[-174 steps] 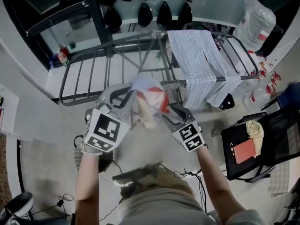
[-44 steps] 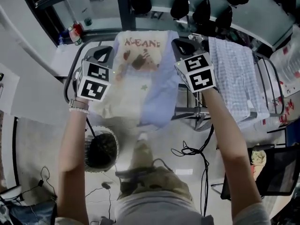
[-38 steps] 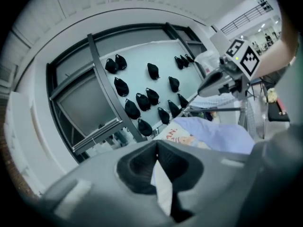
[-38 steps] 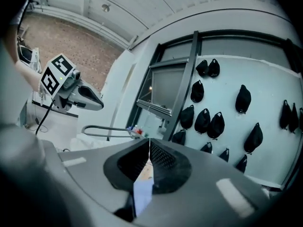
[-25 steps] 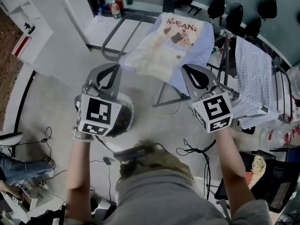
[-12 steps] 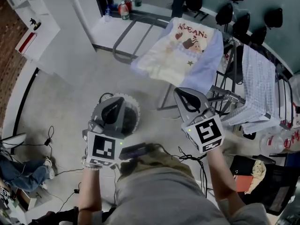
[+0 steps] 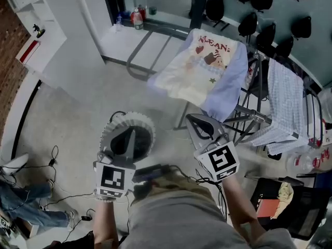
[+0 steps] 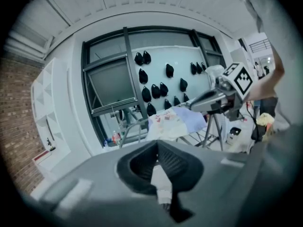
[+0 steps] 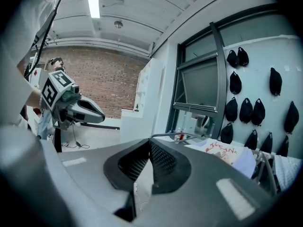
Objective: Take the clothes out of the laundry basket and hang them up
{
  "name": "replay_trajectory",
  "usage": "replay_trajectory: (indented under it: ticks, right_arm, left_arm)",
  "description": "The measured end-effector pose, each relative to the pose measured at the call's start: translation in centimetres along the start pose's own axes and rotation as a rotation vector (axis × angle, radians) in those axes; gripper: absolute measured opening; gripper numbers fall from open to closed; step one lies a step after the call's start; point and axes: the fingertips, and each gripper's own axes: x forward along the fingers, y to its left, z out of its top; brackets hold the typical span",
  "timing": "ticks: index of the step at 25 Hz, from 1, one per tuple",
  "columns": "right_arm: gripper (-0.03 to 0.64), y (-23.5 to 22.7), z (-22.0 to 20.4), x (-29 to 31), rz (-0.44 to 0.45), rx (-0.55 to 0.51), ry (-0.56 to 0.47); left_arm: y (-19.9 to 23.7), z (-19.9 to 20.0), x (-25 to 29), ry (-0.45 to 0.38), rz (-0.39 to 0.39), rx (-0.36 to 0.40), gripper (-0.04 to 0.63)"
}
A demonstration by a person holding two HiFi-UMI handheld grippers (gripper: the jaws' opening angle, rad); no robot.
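Left tool (image 7: 132,135) and right tool (image 7: 199,125) are being held pressed together, empty, near the basket (image 7: 110,127); spreading is likely being called for next.

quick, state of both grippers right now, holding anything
left gripper: closed, holding nothing
right gripper: closed, holding nothing

Upper right, on pale wall: rows of black drop-shaped items (image 7: 258,22). Top centre, on white ledge: bottles (image 7: 137,18), one with red label. Upper left: white shelf unit (image 7: 23,7) beside brick wall (image 7: 8,77). Lower left, on floor: loose cables (image 7: 52,157). Lower right: black chair (image 7: 295,217) bearing red flat item (image 7: 267,207) and yellowish cloth (image 7: 283,191).
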Motion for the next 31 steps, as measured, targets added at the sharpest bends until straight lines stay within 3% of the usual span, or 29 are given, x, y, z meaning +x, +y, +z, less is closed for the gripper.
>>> replay_trajectory:
  ticks: [7, 31]
  right_arm:
    - [0.006, 1.1, -0.6, 0.6, 0.027, 0.014, 0.016]
    - [0.006, 0.2, -0.3, 1.3, -0.033, -0.005, 0.035]
  left_arm:
    - [0.3, -1.0, 0.1, 0.014, -0.013, -0.019, -0.006]
    - [1.4, 0.1, 2.1, -0.040, -0.031, -0.026, -0.006]
